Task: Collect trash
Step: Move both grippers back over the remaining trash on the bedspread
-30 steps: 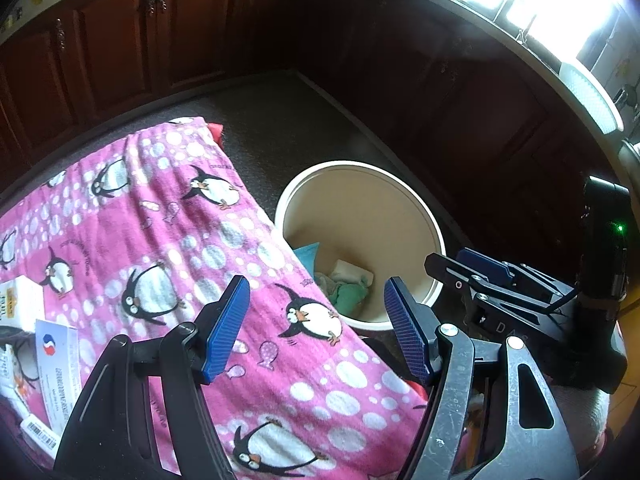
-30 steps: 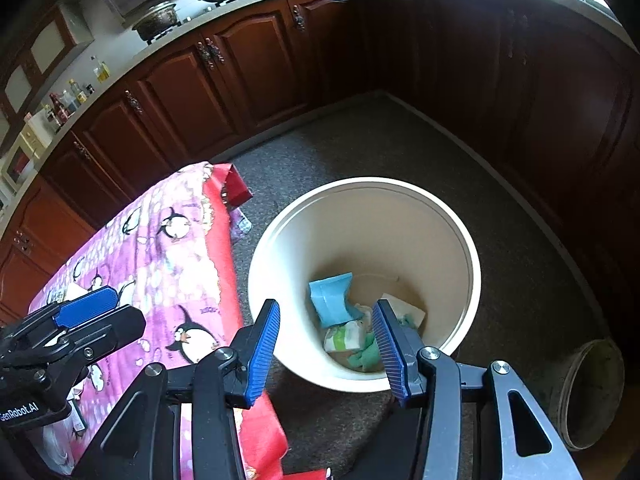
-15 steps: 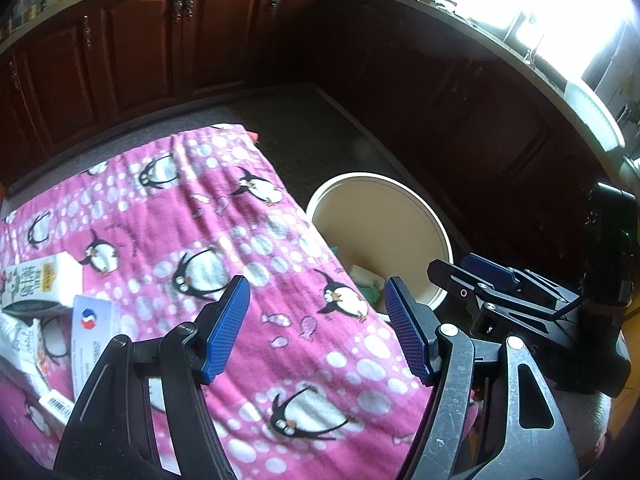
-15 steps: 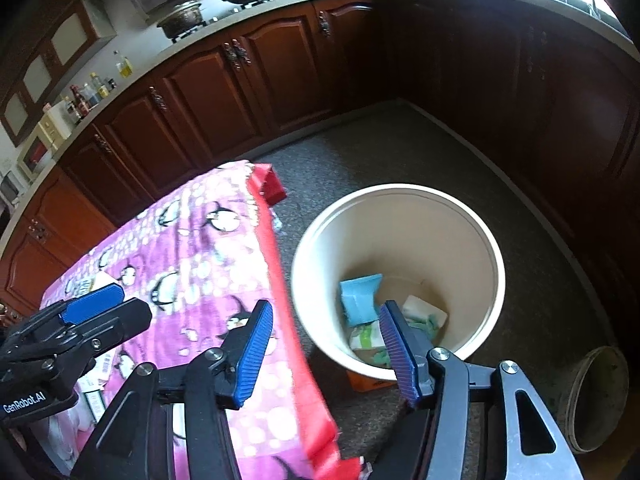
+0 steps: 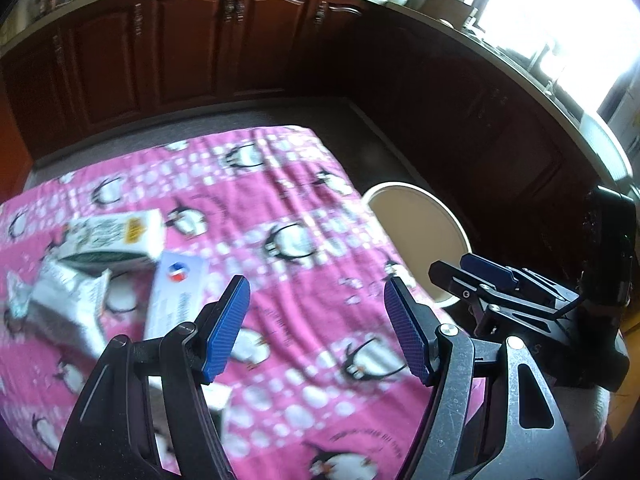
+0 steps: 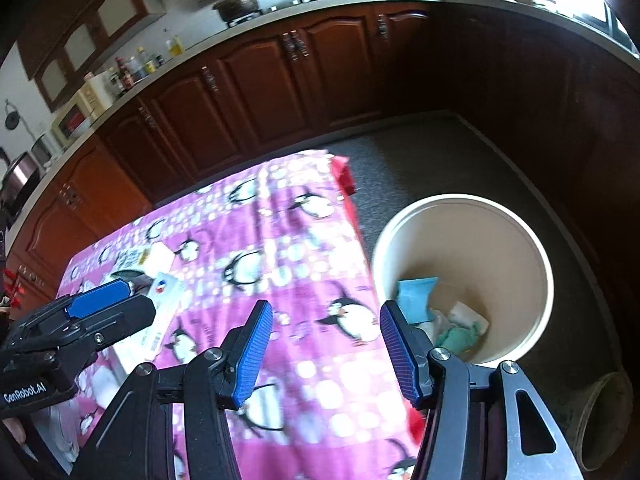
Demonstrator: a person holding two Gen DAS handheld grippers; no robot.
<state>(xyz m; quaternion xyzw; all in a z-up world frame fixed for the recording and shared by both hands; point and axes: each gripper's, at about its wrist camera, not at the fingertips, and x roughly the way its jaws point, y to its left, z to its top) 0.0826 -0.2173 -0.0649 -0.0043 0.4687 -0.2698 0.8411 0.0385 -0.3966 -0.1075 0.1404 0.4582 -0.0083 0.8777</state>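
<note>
A table under a pink penguin cloth (image 5: pixel 288 208) (image 6: pixel 280 248) carries trash at its left: a white and green carton (image 5: pixel 116 236) (image 6: pixel 140 258), a white box with a red and blue mark (image 5: pixel 178 292) (image 6: pixel 162 300) and a crumpled silver wrapper (image 5: pixel 64 304). My left gripper (image 5: pixel 316 328) hovers open over the cloth, right of that trash, nothing between its blue pads. My right gripper (image 6: pixel 326 354) is open and empty above the cloth's right edge. The cream bin (image 6: pixel 540 264) (image 5: pixel 424 236) on the floor holds a blue packet (image 6: pixel 414 292) and crumpled paper.
Dark wooden cabinets (image 6: pixel 280 80) wrap around the grey floor (image 6: pixel 420 152). A worn small pot (image 6: pixel 600 416) lies on the floor right of the bin. Pans and bottles stand on the counter behind.
Both grippers moved left, away from the bin and over the cloth. The trash on the table slid further into view. The right jaws stand a little wider than a second ago.
</note>
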